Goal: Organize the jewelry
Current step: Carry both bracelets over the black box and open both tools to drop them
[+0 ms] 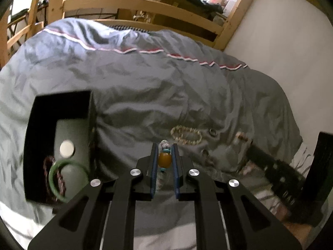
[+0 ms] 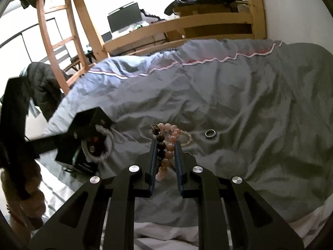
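Note:
My left gripper [image 1: 164, 145] is shut on a beaded bracelet [image 1: 164, 160] with an amber bead and turquoise beads, held above the grey duvet [image 1: 145, 79]. To its left stands an open black box [image 1: 62, 104] holding a green bangle [image 1: 54, 179] and a dark red beaded bracelet [image 1: 47, 162]. My right gripper [image 2: 165, 142] is shut on a pink and dark brown bead bracelet [image 2: 166, 145]. A pale bead bracelet [image 1: 186, 134] and a silver ring [image 1: 213, 133] lie on the duvet; the ring also shows in the right wrist view [image 2: 209, 133].
A second small ring [image 1: 206, 152] lies near the pale bracelet. The black box [image 2: 87, 123] shows at left in the right wrist view with a white bead bracelet [image 2: 104, 143] over its edge. A wooden bed frame [image 1: 145, 6] stands behind; a white wall [image 1: 281, 31] is at right.

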`<state>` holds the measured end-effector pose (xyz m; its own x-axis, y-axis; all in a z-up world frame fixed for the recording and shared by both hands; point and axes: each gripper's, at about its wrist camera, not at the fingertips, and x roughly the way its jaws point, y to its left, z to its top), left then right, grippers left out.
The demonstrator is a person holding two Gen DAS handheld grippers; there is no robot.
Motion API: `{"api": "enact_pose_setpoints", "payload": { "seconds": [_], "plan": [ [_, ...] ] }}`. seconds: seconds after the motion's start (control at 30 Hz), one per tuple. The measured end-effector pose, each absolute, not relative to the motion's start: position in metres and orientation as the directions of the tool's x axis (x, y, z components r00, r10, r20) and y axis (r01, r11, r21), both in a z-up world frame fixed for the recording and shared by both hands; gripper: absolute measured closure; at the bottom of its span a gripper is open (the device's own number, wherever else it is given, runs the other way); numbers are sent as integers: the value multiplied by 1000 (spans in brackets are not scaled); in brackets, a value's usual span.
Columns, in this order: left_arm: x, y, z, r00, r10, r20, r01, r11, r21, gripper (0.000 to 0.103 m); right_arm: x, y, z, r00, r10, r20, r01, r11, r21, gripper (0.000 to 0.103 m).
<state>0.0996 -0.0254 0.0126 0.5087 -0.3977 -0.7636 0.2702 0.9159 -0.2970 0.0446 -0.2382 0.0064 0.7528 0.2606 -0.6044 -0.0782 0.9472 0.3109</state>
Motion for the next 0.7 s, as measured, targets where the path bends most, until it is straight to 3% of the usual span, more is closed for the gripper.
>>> {"api": "enact_pose_setpoints", "payload": {
  "seconds": [0.3,0.7],
  "plan": [
    [61,-5,33,536,-361,-763,269,930,-251,91,41,-247,15,728,441,-524,-153,851,503,86],
    [55,40,64,613,-331,-717,245,943,-225,91,42,-173,42,732,281,-621,-197,959,202,86]
  ]
}}
